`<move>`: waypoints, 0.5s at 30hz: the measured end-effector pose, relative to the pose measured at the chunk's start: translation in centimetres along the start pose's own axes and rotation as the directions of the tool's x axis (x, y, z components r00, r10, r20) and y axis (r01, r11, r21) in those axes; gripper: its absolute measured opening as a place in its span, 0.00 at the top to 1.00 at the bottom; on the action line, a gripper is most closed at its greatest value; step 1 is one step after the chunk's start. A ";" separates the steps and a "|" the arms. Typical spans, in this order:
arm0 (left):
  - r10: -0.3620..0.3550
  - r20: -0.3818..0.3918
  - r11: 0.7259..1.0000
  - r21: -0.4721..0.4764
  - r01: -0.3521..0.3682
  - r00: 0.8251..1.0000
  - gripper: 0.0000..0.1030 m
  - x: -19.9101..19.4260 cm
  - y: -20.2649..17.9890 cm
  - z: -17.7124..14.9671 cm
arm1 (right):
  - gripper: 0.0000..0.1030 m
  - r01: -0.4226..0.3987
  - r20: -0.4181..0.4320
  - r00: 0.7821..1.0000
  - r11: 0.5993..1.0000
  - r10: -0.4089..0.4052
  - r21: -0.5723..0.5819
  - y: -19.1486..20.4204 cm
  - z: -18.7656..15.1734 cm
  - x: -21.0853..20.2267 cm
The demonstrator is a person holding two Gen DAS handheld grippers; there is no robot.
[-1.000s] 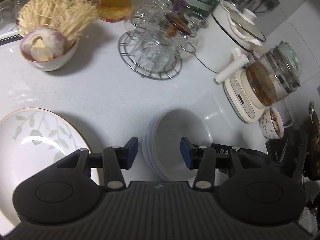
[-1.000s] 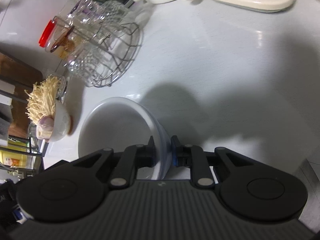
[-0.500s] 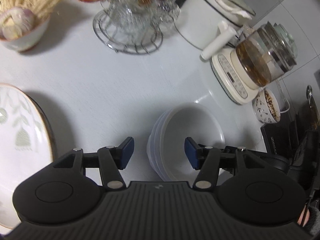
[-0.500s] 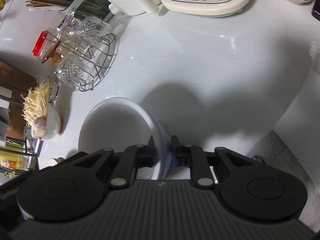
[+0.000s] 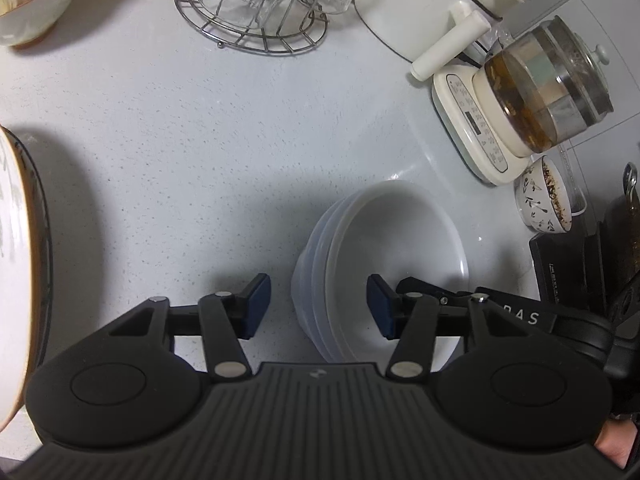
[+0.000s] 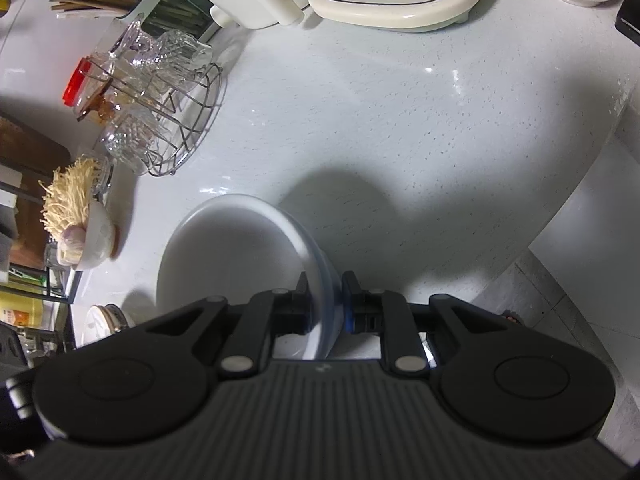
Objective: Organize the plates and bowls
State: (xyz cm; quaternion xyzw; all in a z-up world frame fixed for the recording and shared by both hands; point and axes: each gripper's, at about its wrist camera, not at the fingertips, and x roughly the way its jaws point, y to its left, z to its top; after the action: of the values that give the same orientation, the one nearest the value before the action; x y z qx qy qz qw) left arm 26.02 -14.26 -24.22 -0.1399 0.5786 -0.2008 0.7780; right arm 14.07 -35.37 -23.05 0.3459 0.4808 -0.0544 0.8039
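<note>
A stack of white bowls [image 5: 384, 256] is held over the white counter by my right gripper [image 6: 324, 304], which is shut on the stack's rim [image 6: 320, 280]. The right gripper's arm shows in the left wrist view at the stack's right side. My left gripper [image 5: 318, 306] is open and empty, its jaws straddling the left wall of the stack without touching it. A large leaf-patterned plate [image 5: 16, 264] with a brown rim lies at the left edge of the left wrist view.
A wire rack of glasses [image 5: 256, 4], a white pot [image 5: 420, 4], a glass kettle on a cream base [image 5: 532, 96] and a small patterned bowl [image 5: 544, 196] stand at the back. A bowl of enoki mushrooms [image 6: 80, 224] sits left. The counter edge [image 6: 580, 184] drops off at right.
The bowl stack, held by the right gripper, has shifted right toward the counter's right end. The left gripper followed it; the patterned plate slid toward the left edge of its view.
</note>
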 end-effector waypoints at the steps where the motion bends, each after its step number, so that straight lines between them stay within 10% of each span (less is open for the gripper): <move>1: -0.001 -0.001 1.000 -0.001 0.001 1.000 0.51 0.2 0.0 0.0 | 0.82 -0.001 0.000 1.000 1.000 0.001 -0.002 0.0 0.0 0.0; 15: 0.011 -0.017 0.999 0.030 -0.010 1.000 0.76 0.9 0.4 0.3 | 0.82 0.004 0.033 0.999 1.000 -0.003 -0.027 0.3 -0.5 -0.2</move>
State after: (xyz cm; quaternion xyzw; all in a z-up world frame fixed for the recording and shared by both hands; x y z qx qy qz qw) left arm 26.56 -14.34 -25.06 -0.1233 0.5829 -0.2067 0.7761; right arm 13.73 -34.95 -22.87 0.3331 0.4687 -0.0550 0.8163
